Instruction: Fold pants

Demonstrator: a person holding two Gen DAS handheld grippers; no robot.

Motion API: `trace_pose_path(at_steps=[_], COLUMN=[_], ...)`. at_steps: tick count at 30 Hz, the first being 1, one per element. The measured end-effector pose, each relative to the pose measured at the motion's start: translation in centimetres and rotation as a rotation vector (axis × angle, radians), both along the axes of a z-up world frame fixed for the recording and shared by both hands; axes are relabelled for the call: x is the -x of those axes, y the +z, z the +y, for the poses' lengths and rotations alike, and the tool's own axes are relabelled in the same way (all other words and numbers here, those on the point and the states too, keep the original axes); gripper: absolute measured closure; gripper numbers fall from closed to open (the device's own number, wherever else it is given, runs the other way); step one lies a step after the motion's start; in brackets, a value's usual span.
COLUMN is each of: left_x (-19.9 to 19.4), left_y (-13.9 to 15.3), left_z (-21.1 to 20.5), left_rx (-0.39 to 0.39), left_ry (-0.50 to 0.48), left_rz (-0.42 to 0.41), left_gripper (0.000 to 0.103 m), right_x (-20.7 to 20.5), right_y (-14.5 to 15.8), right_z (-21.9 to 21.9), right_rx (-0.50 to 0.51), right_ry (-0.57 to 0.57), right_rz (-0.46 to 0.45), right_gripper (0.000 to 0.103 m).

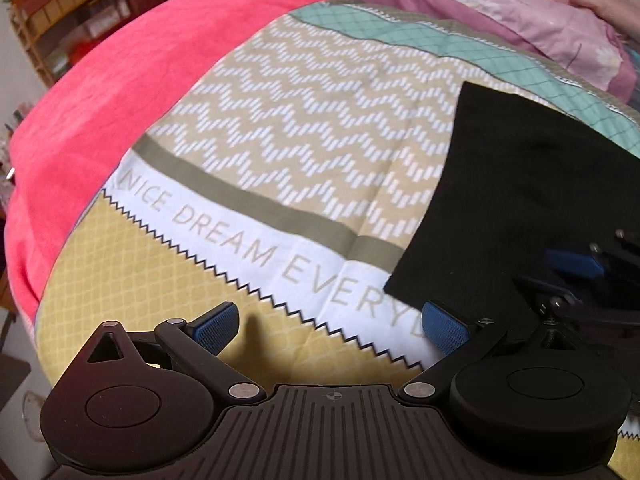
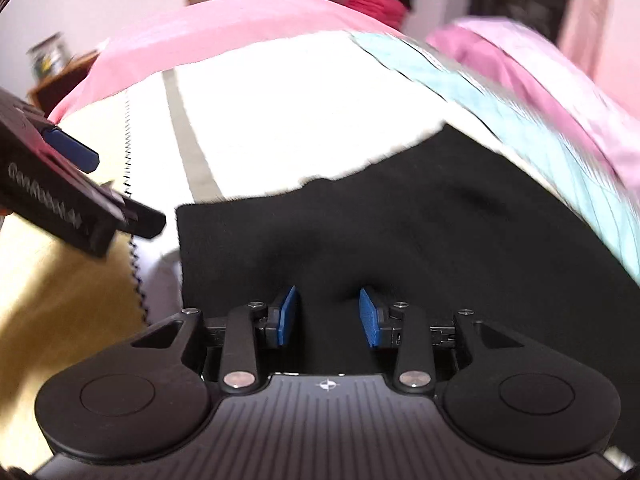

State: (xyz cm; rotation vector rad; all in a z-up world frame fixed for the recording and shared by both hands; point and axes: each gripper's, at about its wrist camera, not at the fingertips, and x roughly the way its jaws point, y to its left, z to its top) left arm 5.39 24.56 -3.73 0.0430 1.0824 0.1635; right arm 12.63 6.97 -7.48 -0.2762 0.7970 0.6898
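Both wrist views look steeply down, close over the bed, sharing the black pants [image 1: 516,208] (right view blurred).

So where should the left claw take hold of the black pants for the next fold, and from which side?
Probably the near left corner of the black pants. It lies flat and free on the patterned bedspread, just beside the left claw, which is wide open and empty. Come in low from the bedspread side and slide one pad under the edge. The right claw already straddles the cloth further along.
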Motion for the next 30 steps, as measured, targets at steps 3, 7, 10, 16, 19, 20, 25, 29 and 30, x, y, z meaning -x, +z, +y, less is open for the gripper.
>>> trace_pose_path(at_steps=[3,7,10,16,19,20,25,29,30], left_x=[0.2,0.5,0.5,0.5,0.3,0.2,-0.4,-0.4,-0.3], left_y=[0.0,0.1,-0.3,-0.8,-0.8,-0.8,-0.5,-0.7,-0.8], left_z=[0.0,0.0,-0.3,-1.6,-1.7,-1.8,-2.6,-3.6,-3.8], left_rx=[-0.003,0.018,0.046,0.030,0.045,0.051,0.053,0.046,0.039], left_ry=[0.007,0.017,0.026,-0.015,-0.038,-0.043,-0.073,-0.107,-0.113], left_rz=[-0.002,-0.019,-0.023,-0.028,-0.024,-0.026,-0.037,-0.033,-0.032], left_gripper=[0.000,0.000,0.000,0.000,0.000,0.000,0.000,0.000,0.000], right_x=[-0.6,-2.4,-5.4,-6.1,-5.6,-5.6,-9.7,-13.5,-13.8], right_y=[2.2,3.3,0.9,-0.8,0.7,1.5,1.6,-1.3,-1.2], right_z=[-2.5,-5.2,-2.8,0.6,-2.5,-3.7,-3.8,-1.4,-1.2], right_rx=[-0.064,-0.071,0.013,0.031,-0.001,-0.022,-0.008,-0.069,-0.076], right_ry=[0.035,-0.012,0.014,0.060,0.046,0.018,-0.078,-0.144,-0.158], right_rz=[0.050,0.006,0.006,-0.082,-0.026,-0.043,-0.109,-0.040,-0.031], right_gripper=[0.060,0.054,0.062,0.061,0.056,0.052,0.053,0.038,0.037])
